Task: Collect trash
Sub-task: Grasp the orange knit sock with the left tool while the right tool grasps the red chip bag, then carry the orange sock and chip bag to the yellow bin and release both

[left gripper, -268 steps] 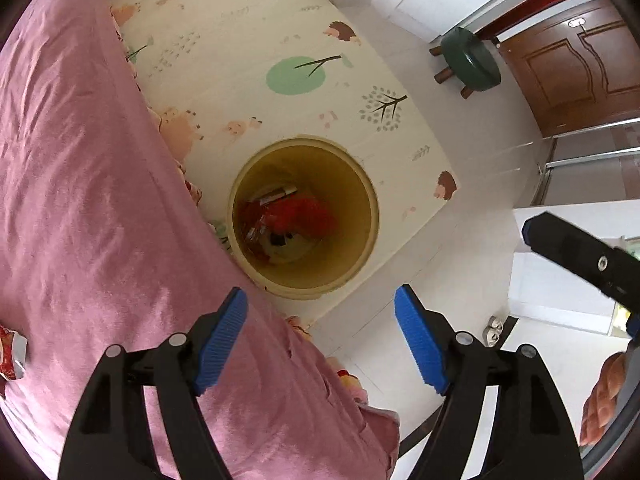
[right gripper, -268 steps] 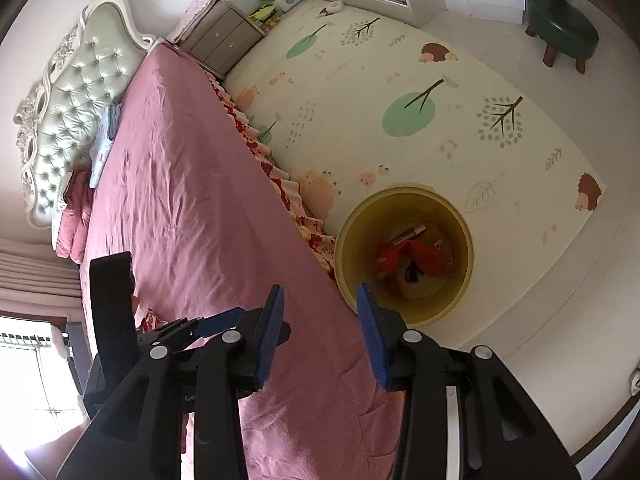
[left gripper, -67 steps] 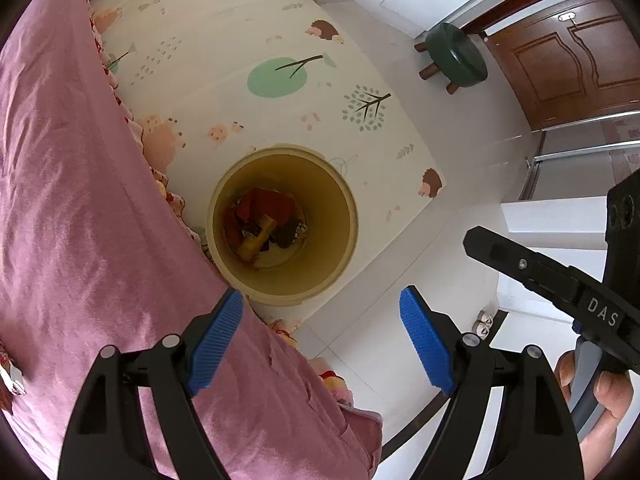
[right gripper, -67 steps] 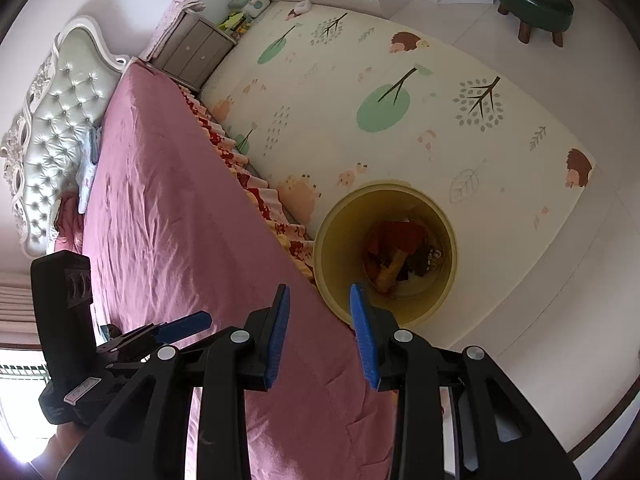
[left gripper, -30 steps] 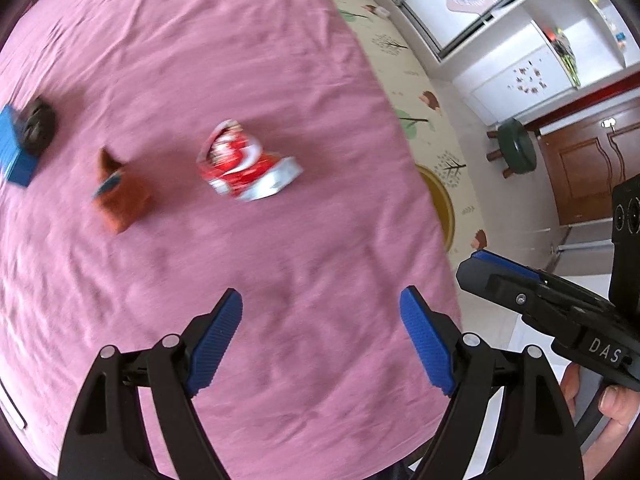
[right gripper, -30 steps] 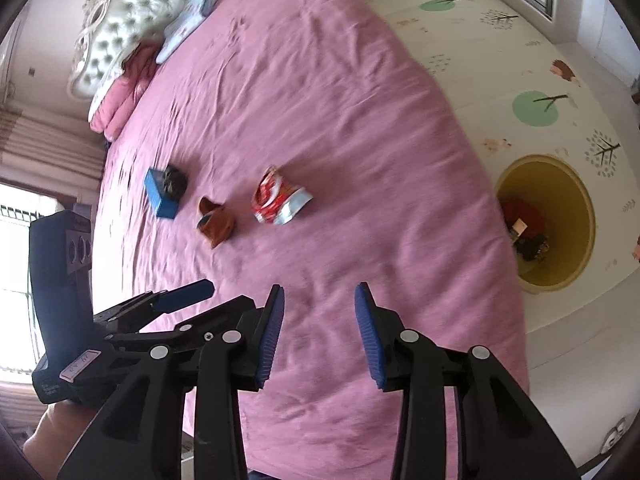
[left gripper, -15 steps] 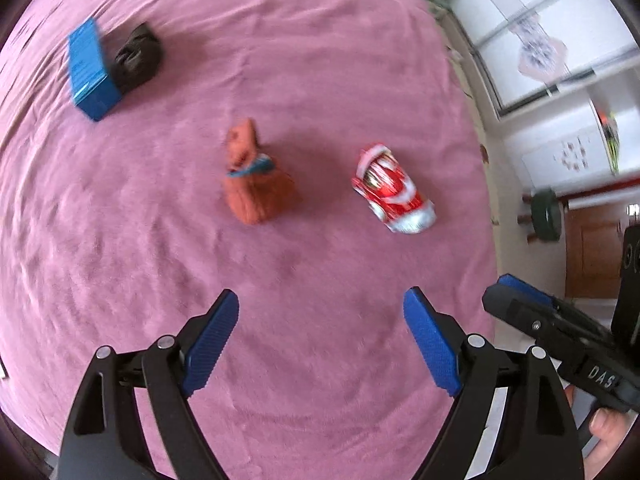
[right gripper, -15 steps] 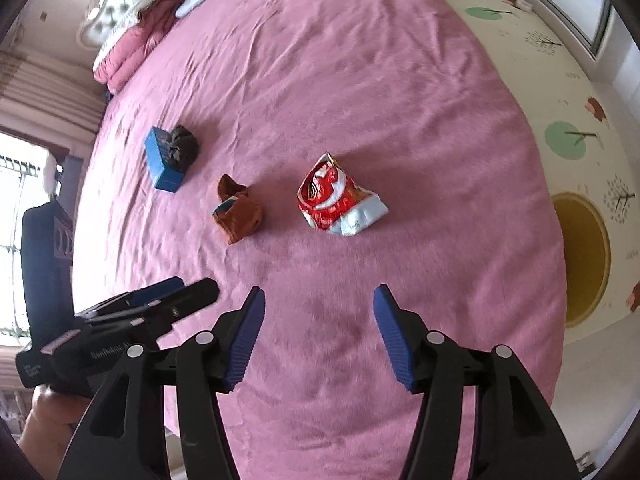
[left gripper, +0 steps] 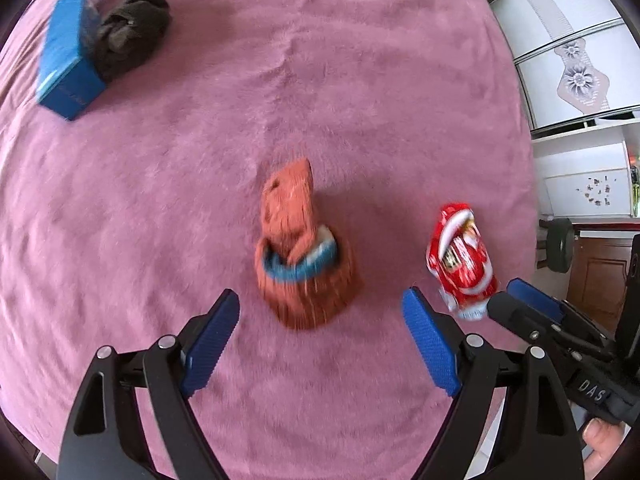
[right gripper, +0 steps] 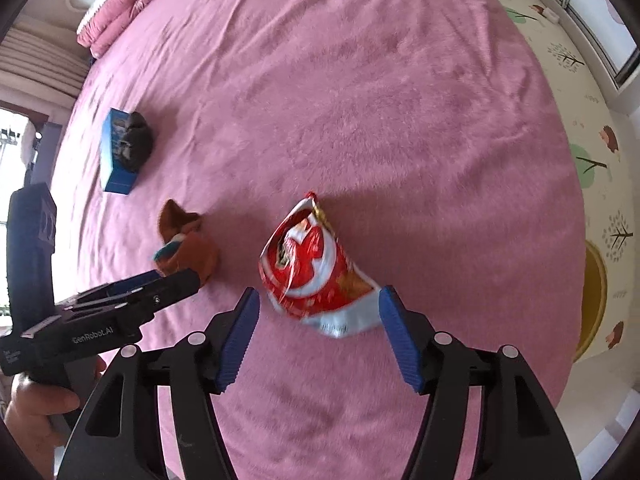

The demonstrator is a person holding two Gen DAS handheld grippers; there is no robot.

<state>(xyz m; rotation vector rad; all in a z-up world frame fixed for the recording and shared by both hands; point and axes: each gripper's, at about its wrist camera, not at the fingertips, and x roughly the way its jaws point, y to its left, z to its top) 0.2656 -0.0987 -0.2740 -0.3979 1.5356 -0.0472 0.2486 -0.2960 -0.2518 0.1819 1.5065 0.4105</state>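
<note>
Red snack bag [right gripper: 316, 268] sits untouched between widening jaws

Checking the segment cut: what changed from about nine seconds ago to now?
Both grippers swung from over the yellow bin to the bed. Left gripper open near the orange sock; right gripper, jaws just opening, straddles the red snack bag, not gripping. Blue box and dark sock unmoved.

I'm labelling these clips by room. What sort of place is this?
Most likely a bedroom: a wide bed under a pink plush bedspread, folded pink bedding at its far end, and a cream play mat with tree prints on the floor beside it.
</note>
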